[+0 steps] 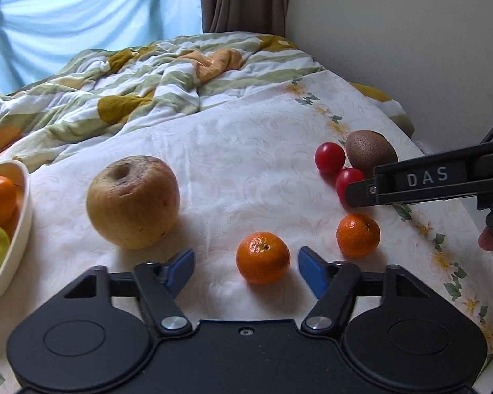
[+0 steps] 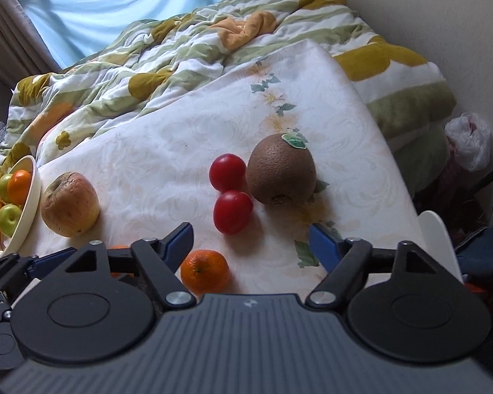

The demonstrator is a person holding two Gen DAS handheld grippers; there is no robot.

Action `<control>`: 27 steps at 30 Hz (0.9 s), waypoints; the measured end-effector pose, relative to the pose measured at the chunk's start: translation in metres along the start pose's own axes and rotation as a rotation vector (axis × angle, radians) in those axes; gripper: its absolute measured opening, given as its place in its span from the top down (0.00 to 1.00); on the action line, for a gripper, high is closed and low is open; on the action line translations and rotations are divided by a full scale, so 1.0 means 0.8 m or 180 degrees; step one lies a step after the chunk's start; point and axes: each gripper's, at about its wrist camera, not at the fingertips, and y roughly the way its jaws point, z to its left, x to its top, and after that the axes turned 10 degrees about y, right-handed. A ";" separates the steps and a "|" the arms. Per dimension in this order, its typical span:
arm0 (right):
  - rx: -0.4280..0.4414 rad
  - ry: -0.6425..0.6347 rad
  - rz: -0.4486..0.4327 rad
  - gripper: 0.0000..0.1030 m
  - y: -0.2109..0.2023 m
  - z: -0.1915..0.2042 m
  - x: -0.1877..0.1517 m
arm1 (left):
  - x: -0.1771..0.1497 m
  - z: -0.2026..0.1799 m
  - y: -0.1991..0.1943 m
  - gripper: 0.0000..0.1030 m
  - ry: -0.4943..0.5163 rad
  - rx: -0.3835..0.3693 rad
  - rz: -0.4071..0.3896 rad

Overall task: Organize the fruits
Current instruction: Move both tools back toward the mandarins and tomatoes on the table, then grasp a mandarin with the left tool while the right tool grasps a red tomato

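Both grippers, left gripper (image 1: 246,264) and right gripper (image 2: 251,241), stand apart, empty. Some fruit fills the bowl (image 1: 19,229); the apple (image 1: 133,202), tangerines, tomatoes, kiwi (image 2: 281,169) remain.

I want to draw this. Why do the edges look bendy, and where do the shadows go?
Left wrist view: the wide lens darkens the corners, and the tangerine is sharp. Right wrist view: the window light throws soft shadows toward the camera, under the kiwi.

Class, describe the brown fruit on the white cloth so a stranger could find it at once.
Start at the white floral cloth spread over the bed. Near its right edge, beside two red tomatoes, sits the kiwi. It is the only brown, rough-skinned fruit, with a small green sticker on top.
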 end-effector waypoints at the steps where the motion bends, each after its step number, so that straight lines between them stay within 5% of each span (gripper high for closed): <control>1: 0.0003 0.0017 0.0018 0.17 0.003 0.001 0.001 | 0.001 0.000 0.004 0.39 0.0002 -0.0027 0.0023; 8: 0.0044 0.0150 0.0085 0.25 0.019 0.006 0.008 | 0.002 -0.003 0.014 0.60 0.0085 -0.0185 0.0067; 19: 0.0019 0.0183 0.0070 0.36 0.032 0.015 0.015 | 0.000 0.002 0.012 0.60 0.0097 -0.0162 0.0070; 23: -0.0042 0.0168 0.0056 0.56 0.033 0.018 0.014 | 0.000 0.004 0.011 0.60 0.0077 -0.0138 0.0075; 27: -0.0051 0.0165 0.0056 0.56 0.033 0.018 0.014 | -0.002 0.007 0.006 0.60 0.0045 -0.0114 0.0064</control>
